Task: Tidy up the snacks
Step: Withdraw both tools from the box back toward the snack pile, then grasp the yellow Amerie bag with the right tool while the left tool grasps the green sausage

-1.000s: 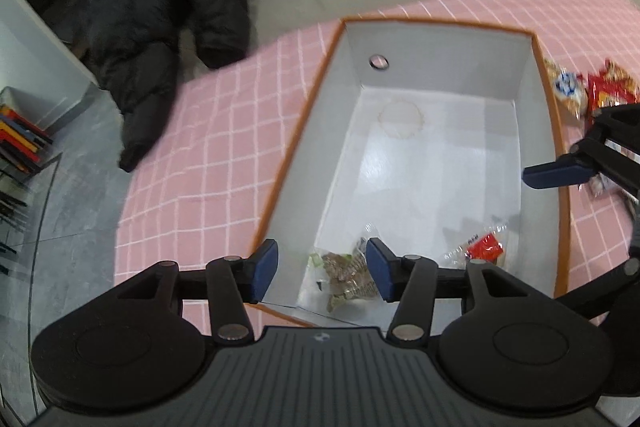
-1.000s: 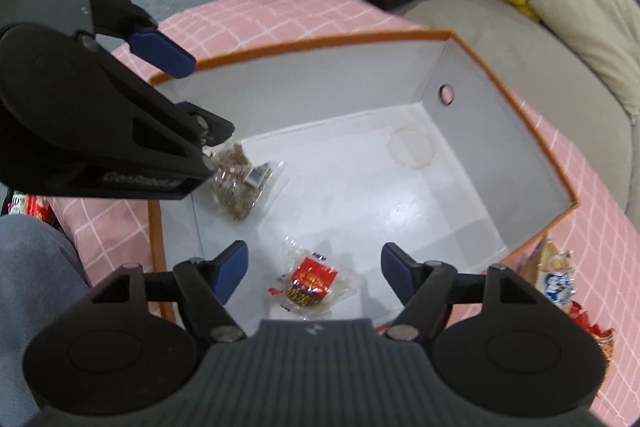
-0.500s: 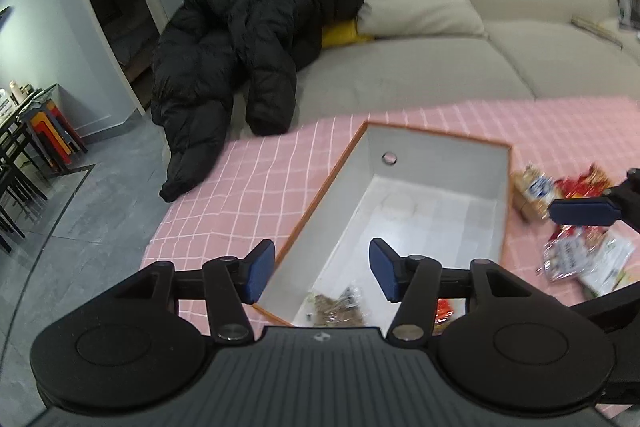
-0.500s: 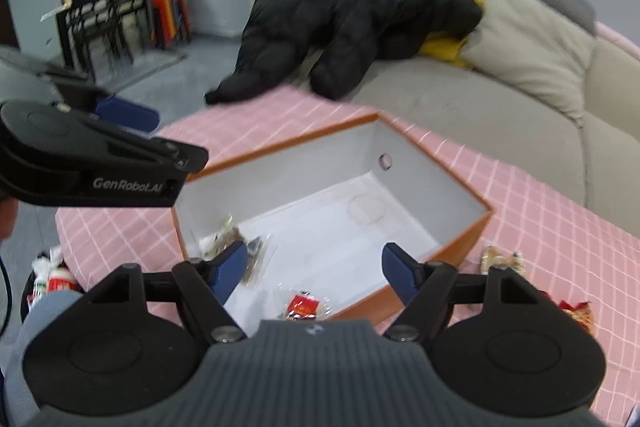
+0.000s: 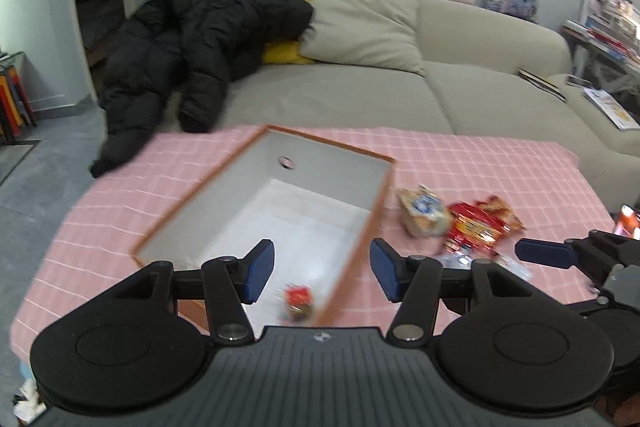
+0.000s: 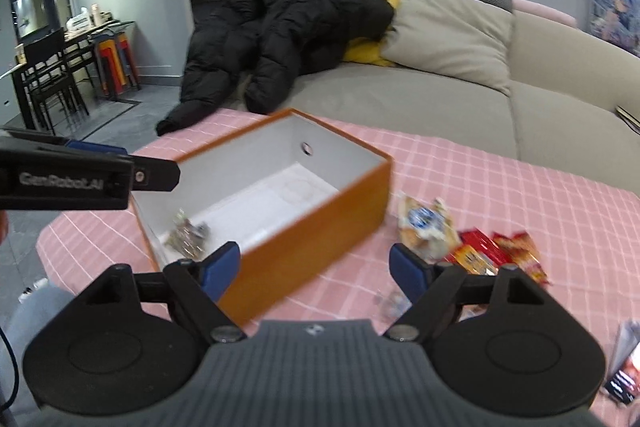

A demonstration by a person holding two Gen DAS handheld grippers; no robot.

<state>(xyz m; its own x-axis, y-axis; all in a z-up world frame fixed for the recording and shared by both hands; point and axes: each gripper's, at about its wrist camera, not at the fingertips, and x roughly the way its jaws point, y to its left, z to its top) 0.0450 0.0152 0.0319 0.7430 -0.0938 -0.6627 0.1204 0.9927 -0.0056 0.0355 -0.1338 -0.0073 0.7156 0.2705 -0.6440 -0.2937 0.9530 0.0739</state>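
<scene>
I see two snack packets inside the orange box [image 6: 320, 215], several blurred ones right of it, both my hand-held grippers [image 5: 322, 273] [image 6: 316, 273] spread, empty.

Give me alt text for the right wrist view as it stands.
The open, empty right gripper hovers over a pink checked tablecloth, beside an orange box holding a brown snack packet. More snack packets lie right of the box; the left gripper shows at left.
</scene>
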